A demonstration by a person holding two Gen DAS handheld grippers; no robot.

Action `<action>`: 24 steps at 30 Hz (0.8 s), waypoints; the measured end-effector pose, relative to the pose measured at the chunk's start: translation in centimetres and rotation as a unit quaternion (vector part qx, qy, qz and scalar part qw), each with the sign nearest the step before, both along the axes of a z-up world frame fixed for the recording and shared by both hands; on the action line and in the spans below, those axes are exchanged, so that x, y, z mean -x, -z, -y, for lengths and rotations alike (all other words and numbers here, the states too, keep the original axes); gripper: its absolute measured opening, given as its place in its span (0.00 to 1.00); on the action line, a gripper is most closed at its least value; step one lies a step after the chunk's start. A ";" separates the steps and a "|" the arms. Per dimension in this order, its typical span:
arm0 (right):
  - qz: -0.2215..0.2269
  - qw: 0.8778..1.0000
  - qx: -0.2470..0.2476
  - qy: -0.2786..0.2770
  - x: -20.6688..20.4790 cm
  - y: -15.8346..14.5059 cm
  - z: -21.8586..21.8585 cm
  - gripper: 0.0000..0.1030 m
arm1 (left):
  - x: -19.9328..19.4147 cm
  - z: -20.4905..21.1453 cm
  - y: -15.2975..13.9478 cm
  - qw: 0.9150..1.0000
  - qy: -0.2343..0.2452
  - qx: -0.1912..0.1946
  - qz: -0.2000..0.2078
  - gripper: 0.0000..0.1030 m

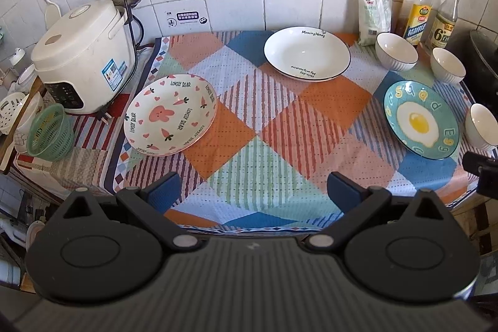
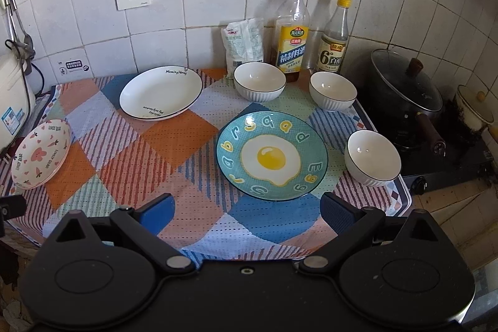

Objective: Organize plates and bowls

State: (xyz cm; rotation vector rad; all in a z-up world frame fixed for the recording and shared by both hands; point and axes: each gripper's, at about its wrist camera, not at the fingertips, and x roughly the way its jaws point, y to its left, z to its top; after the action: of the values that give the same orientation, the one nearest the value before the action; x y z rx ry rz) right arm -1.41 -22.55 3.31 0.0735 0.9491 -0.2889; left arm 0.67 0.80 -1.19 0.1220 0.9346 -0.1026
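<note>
Three plates lie apart on a patchwork cloth [image 1: 249,126]. A pink rabbit plate [image 1: 170,113] [image 2: 41,154] is at the left, a white dark-rimmed plate [image 1: 306,53] [image 2: 161,93] at the back, and a teal fried-egg plate [image 1: 420,119] [image 2: 271,155] at the right. Three white ribbed bowls stand near the egg plate: one [image 2: 260,81] [image 1: 396,51] at the back, one [image 2: 333,91] [image 1: 447,65] beside it, one [image 2: 373,157] [image 1: 481,128] at the right edge. My left gripper [image 1: 253,192] hovers open over the cloth's front. My right gripper [image 2: 246,212] is open just short of the egg plate. Both hold nothing.
A white rice cooker [image 1: 82,55] and a green basket [image 1: 51,133] stand at the left. A seasoning bag [image 2: 244,47] and two bottles [image 2: 292,30] [image 2: 334,38] line the tiled wall. A lidded black pot [image 2: 404,89] sits on a stove at the right.
</note>
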 end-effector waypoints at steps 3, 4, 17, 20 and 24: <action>0.001 1.000 -0.001 0.003 0.0 0.0 0.4 0.98 | -0.1 -0.1 0.0 1.000 0.000 0.002 0.000 0.99; 0.001 1.000 -0.001 0.003 0.0 -0.1 0.4 0.98 | -0.1 -0.1 0.1 1.000 0.001 0.002 -0.002 0.99; 0.003 1.000 0.008 0.006 0.2 0.1 0.9 0.98 | 1.1 0.5 -0.4 1.000 0.020 -0.003 -0.001 0.99; 0.017 1.000 0.005 -0.004 0.5 -0.1 0.7 0.98 | 1.3 0.5 -0.6 1.000 0.016 -0.004 0.009 0.99; 0.033 0.999 0.010 -0.018 0.6 -0.5 0.3 0.99 | 1.3 0.5 -0.5 1.000 0.016 -0.008 0.006 0.99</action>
State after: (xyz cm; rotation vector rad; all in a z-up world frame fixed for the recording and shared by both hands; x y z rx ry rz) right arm -2.04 -22.81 3.84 0.0469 0.8806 -0.2617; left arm -0.64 0.33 -0.73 0.1512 0.9208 -0.1239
